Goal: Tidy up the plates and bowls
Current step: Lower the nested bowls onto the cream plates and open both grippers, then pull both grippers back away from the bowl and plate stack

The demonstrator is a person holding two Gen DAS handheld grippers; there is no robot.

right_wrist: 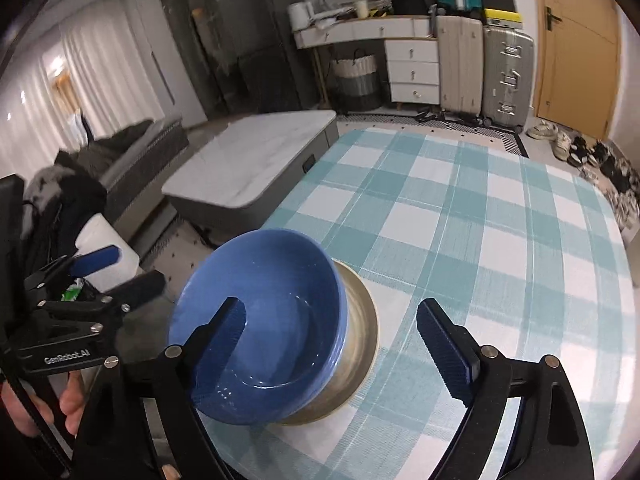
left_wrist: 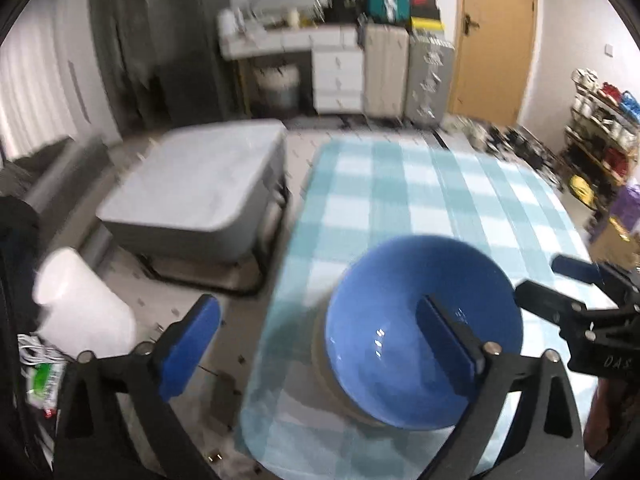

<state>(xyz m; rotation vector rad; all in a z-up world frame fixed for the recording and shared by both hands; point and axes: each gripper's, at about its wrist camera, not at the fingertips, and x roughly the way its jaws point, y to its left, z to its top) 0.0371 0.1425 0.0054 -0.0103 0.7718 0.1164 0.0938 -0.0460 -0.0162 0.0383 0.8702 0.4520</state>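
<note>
A blue bowl sits tilted on a beige dish near the front left corner of the checked table. My left gripper is open. One of its fingers hangs over the bowl's inside and the other is off the table's edge, neither pressing on anything. My right gripper is open too, with one finger over the bowl's inside and the other above the cloth. Each gripper also shows in the other's view: the right gripper and the left gripper, both with their jaws apart.
A grey low table stands left of the checked table. A white container sits on the floor beside it. Suitcases, drawers and a door line the back wall. Shoes lie at the far right. A hand holds the left gripper.
</note>
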